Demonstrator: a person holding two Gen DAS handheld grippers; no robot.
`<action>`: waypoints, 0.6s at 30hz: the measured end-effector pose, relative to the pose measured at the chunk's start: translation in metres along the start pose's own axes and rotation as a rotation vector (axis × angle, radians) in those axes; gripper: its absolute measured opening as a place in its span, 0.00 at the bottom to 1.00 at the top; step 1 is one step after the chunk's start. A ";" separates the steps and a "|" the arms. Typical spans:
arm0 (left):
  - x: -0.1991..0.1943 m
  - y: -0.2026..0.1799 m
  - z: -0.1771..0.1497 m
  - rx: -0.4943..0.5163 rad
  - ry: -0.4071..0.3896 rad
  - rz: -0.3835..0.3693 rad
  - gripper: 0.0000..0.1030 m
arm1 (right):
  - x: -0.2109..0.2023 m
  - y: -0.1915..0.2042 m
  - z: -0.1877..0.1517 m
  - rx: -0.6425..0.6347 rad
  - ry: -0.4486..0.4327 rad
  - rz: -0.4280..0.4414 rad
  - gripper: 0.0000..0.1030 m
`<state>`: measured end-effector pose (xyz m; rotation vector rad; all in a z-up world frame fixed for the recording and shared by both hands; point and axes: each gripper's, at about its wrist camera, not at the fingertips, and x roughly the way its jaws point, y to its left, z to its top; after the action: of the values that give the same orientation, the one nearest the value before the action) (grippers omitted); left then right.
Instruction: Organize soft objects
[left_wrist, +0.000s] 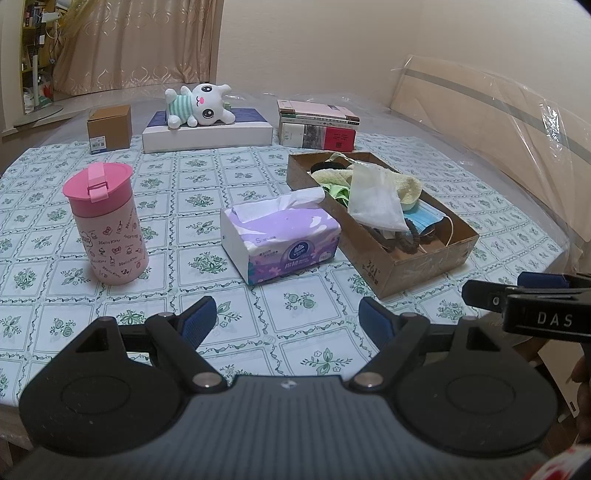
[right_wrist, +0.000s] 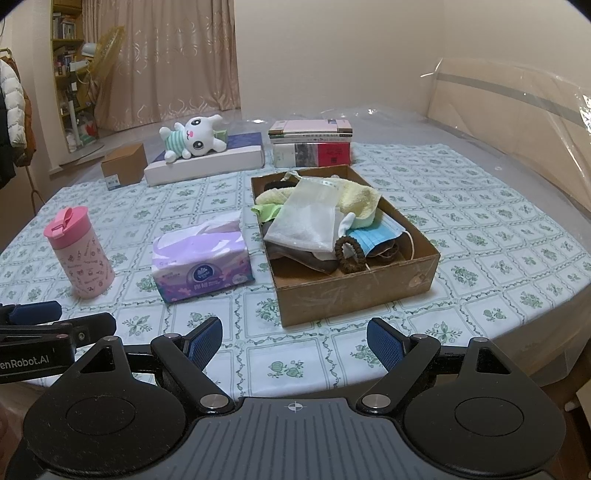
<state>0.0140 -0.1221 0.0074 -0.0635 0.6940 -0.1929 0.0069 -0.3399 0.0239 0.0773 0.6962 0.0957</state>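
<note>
Both the left gripper (left_wrist: 286, 314) and the right gripper (right_wrist: 295, 336) hover with blue-padded jaws spread and empty, over the floral tablecloth (left_wrist: 177, 206), near the brown cardboard tray (right_wrist: 354, 295) heaped with soft cloths.

Right gripper (right_wrist: 295, 341) fingers spread, empty, above tabletop (right_wrist: 480, 236). Cardboard box (right_wrist: 354, 295) ahead holds towel (right_wrist: 354, 197), mesh pouch (right_wrist: 303, 221), blue mask (right_wrist: 376, 236), hair tie (right_wrist: 349, 254). Tissue pack (right_wrist: 201, 264) just left of box
</note>
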 end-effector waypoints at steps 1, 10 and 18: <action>0.000 0.000 0.000 -0.001 0.000 0.000 0.80 | 0.000 0.000 0.000 0.000 0.000 0.000 0.83; 0.000 0.000 0.000 0.000 0.000 0.000 0.80 | 0.000 0.000 0.000 0.000 0.000 0.000 0.83; 0.001 -0.001 0.000 0.002 0.002 0.000 0.80 | 0.000 -0.001 0.000 0.003 0.001 -0.001 0.83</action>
<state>0.0142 -0.1230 0.0071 -0.0617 0.6957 -0.1935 0.0071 -0.3407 0.0233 0.0799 0.6969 0.0940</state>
